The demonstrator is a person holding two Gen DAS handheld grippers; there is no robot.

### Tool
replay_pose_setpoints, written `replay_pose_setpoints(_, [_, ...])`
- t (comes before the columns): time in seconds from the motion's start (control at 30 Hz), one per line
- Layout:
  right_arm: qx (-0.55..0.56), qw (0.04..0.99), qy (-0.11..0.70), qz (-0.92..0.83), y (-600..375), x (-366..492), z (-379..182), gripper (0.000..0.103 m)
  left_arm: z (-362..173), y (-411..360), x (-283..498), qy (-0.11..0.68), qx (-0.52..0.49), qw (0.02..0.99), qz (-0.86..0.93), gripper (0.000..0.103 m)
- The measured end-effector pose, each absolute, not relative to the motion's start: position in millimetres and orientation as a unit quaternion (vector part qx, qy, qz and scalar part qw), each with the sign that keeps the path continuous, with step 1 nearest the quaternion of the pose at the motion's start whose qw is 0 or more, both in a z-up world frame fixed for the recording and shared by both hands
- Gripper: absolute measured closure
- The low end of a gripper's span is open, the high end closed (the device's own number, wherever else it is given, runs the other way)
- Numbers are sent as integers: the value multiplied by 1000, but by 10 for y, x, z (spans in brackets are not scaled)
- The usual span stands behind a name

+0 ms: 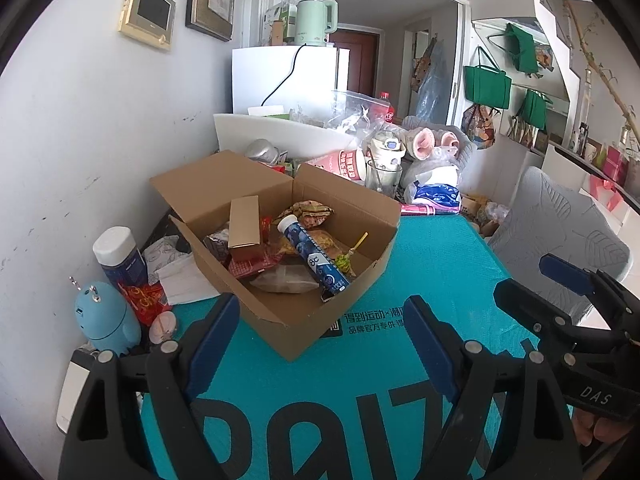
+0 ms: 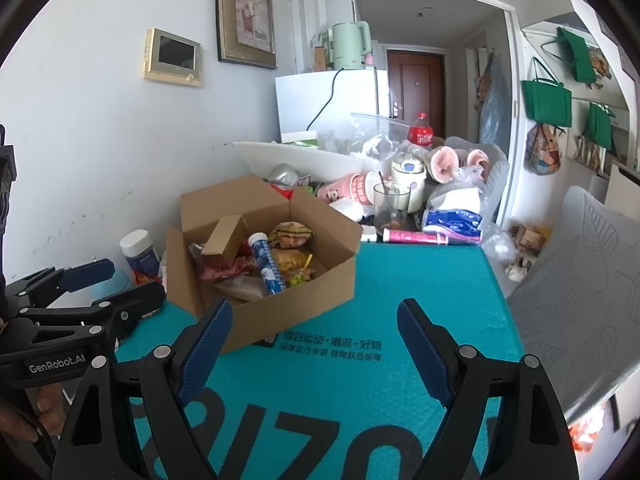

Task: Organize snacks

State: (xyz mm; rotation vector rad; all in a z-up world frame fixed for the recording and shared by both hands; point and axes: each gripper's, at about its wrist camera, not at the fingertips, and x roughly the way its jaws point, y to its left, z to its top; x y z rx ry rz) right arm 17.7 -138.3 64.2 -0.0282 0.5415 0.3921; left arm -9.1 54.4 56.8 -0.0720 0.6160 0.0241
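Snacks (image 1: 280,256) fill an open cardboard box (image 1: 352,292) standing on a teal mat (image 1: 440,264), among them a blue tube (image 1: 316,258) with a white cap, a small brown carton (image 1: 244,222) and several wrappers. The left gripper (image 1: 320,340) hovers over the mat, tilted downward, jaws spread wide and empty; the box lies just ahead between its fingertips. The right gripper (image 2: 314,344) is angled down likewise, jaws wide with nothing between them, the box ahead and slightly left. The two grippers sit side by side, near each other.
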Motion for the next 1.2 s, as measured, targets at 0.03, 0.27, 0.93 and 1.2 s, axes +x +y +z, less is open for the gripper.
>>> replay_pose_setpoints(0.03, [-15,945,266,191,-1374,172,633,18,552,543,-92,305,-35,952,12,19])
replay_pose_setpoints(0.27, [-19,944,269,190,-1372,139,599,18,501,527,-97,313,-41,949,10,19])
replay_pose_setpoints(0.93, [-23,943,275,186,-1392,103,570,18,484,473,-105,318,-39,947,12,19])
replay_pose_setpoints(1.2, [-23,942,281,182,-1426,98,540,18,472,456,-110,317,-34,948,12,19])
